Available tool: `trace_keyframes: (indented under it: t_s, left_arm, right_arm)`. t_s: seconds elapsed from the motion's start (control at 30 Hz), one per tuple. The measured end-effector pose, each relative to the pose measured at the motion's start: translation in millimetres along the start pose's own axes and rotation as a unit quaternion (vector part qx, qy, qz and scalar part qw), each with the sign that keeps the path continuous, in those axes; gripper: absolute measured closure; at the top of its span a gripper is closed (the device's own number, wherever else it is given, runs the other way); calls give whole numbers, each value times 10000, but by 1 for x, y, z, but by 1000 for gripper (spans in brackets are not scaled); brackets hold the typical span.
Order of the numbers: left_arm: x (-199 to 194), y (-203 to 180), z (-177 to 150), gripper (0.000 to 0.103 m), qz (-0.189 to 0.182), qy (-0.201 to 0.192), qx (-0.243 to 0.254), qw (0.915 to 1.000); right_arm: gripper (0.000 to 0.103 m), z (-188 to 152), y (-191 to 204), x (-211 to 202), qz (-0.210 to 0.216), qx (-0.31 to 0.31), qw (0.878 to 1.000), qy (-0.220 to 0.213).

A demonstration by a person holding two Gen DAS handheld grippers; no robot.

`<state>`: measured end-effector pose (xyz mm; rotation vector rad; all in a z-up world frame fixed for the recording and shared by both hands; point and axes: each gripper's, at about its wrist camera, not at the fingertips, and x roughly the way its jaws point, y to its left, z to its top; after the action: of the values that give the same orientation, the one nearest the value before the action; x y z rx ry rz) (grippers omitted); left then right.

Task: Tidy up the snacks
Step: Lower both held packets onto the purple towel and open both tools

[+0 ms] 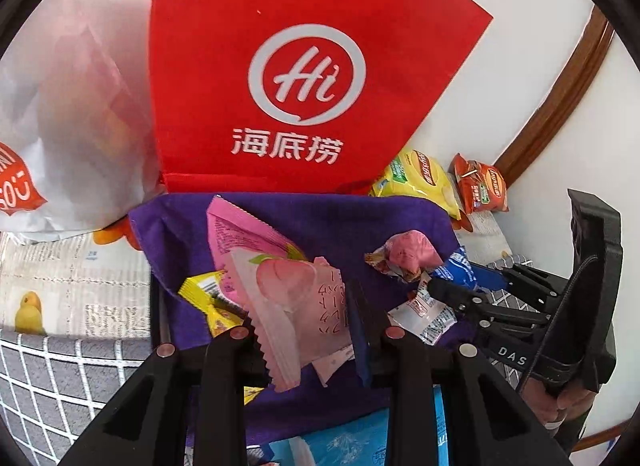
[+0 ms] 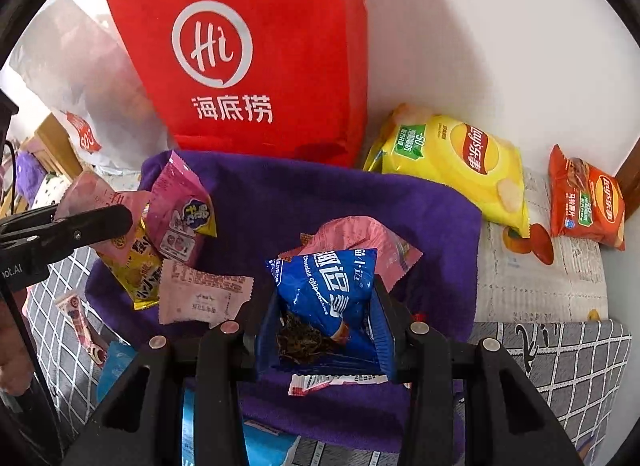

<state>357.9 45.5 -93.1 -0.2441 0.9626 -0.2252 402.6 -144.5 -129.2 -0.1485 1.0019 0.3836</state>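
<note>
My left gripper (image 1: 308, 326) is shut on a pale pink peach snack packet (image 1: 296, 306), held over the purple cloth (image 1: 320, 217). My right gripper (image 2: 324, 322) is shut on a blue chocolate chip cookie bag (image 2: 328, 298); it also shows in the left wrist view (image 1: 460, 266). On the cloth lie a pink packet (image 2: 180, 209), a yellow packet (image 2: 136, 270), a pale pink sachet (image 2: 200, 294) and another pink packet (image 2: 360, 238). The left gripper shows at the left of the right wrist view (image 2: 80, 225).
A red "Hi" bag (image 2: 248, 45) stands behind the cloth against the white wall. A white plastic bag (image 2: 80, 77) is to its left. A yellow Lay's bag (image 2: 460, 161) and an orange Lay's bag (image 2: 584, 197) lie at the right. A grey checked mat (image 2: 560, 366) covers the front.
</note>
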Motion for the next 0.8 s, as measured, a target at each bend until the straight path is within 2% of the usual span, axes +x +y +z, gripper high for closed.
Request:
trace_keyframes:
  t_s: [0.6, 0.73, 0.8]
  left_arm:
    - [23, 0, -5, 75, 144, 325, 20, 9994]
    - [28, 1, -5, 75, 165, 382, -6, 9991]
    - [29, 1, -5, 75, 167, 388, 0, 9991]
  right_arm:
    - [58, -1, -3, 12, -164, 18, 9997, 177]
    - [48, -2, -2, 11, -144, -49, 9998, 114]
    - [48, -1, -1, 9, -120, -50, 9999, 85]
